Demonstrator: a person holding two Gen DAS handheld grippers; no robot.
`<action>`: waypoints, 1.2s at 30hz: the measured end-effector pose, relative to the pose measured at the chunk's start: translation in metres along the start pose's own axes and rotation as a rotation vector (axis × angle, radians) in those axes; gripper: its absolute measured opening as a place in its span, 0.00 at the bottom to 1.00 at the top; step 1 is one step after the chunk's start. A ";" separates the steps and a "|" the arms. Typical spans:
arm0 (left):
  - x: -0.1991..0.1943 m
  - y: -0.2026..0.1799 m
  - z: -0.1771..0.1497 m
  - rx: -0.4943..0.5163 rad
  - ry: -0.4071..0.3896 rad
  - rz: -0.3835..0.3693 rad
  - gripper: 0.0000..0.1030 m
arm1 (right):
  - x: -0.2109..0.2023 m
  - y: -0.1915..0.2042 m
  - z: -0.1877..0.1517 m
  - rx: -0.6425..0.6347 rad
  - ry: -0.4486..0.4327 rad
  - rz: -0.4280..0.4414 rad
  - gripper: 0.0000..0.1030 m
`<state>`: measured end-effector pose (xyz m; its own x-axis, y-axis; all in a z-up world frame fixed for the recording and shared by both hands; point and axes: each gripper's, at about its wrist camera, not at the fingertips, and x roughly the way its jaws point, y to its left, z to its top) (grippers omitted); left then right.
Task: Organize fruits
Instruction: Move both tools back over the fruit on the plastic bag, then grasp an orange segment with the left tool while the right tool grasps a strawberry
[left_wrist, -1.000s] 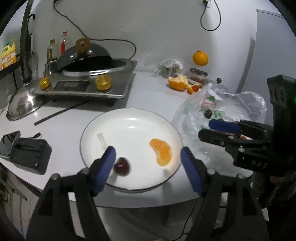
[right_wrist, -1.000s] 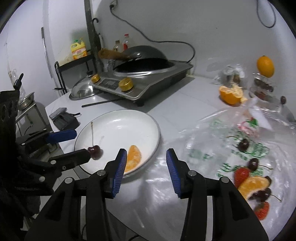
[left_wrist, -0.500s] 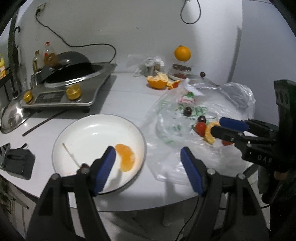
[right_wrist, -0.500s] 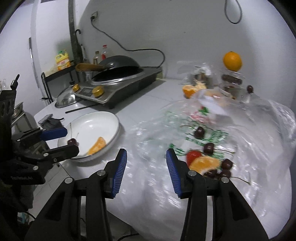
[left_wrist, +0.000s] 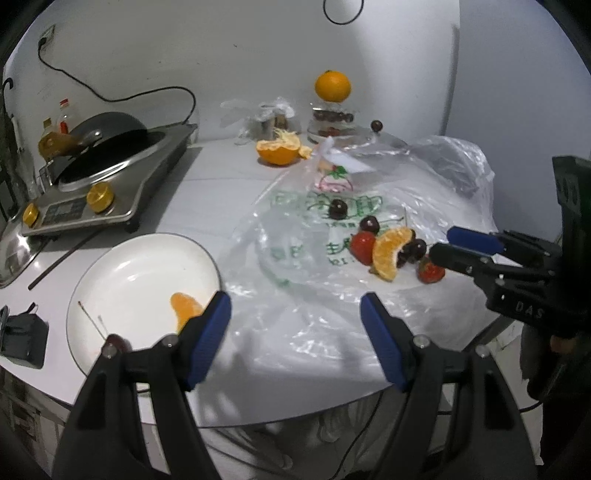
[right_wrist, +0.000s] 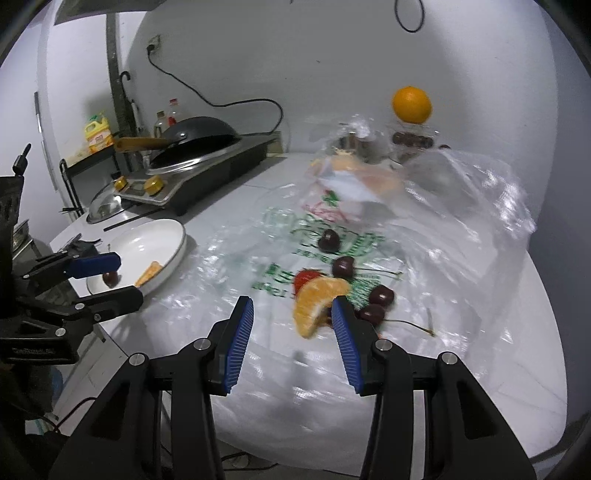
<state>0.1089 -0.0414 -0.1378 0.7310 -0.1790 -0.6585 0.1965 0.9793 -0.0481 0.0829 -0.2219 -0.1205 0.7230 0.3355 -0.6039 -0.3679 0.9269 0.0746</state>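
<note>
A white plate (left_wrist: 147, 280) at the left holds one orange segment (left_wrist: 184, 308) and a dark cherry (left_wrist: 118, 341) with its stem. On the clear plastic bag (left_wrist: 295, 258) lie a bigger orange segment (left_wrist: 389, 251), a strawberry (left_wrist: 364, 245), a second strawberry (left_wrist: 430, 273) and several cherries (left_wrist: 338, 208). My left gripper (left_wrist: 293, 310) stands open over the bag's near edge, just right of the plate, with nothing in it. My right gripper (right_wrist: 291, 310) is open and empty; the orange segment (right_wrist: 317, 299) lies just beyond its right finger (right_wrist: 345, 332).
An induction cooker with a wok (left_wrist: 103, 177) stands at the back left, with a steel lid (left_wrist: 14, 251) beside it. A whole orange (left_wrist: 332, 86) tops a container at the back, and a peeled orange half (left_wrist: 277, 151) sits in front. A black device (left_wrist: 22, 336) lies by the table's near-left edge.
Both grippers have swung right, away from the plate and toward the fruit pile on the bag. Neither gripper's jaws have changed. The cherry and segment stay on the plate.
</note>
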 end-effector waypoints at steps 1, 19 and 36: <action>0.001 -0.003 0.001 0.003 0.004 0.001 0.72 | -0.001 -0.003 -0.001 0.004 0.000 -0.005 0.45; 0.023 -0.047 0.007 0.061 0.056 0.018 0.72 | 0.015 -0.055 -0.026 0.066 0.073 -0.056 0.45; 0.045 -0.066 0.018 0.094 0.083 0.026 0.72 | 0.044 -0.051 -0.025 0.044 0.123 0.053 0.47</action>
<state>0.1412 -0.1162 -0.1507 0.6808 -0.1410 -0.7188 0.2409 0.9698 0.0380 0.1184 -0.2590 -0.1708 0.6249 0.3635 -0.6910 -0.3754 0.9159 0.1423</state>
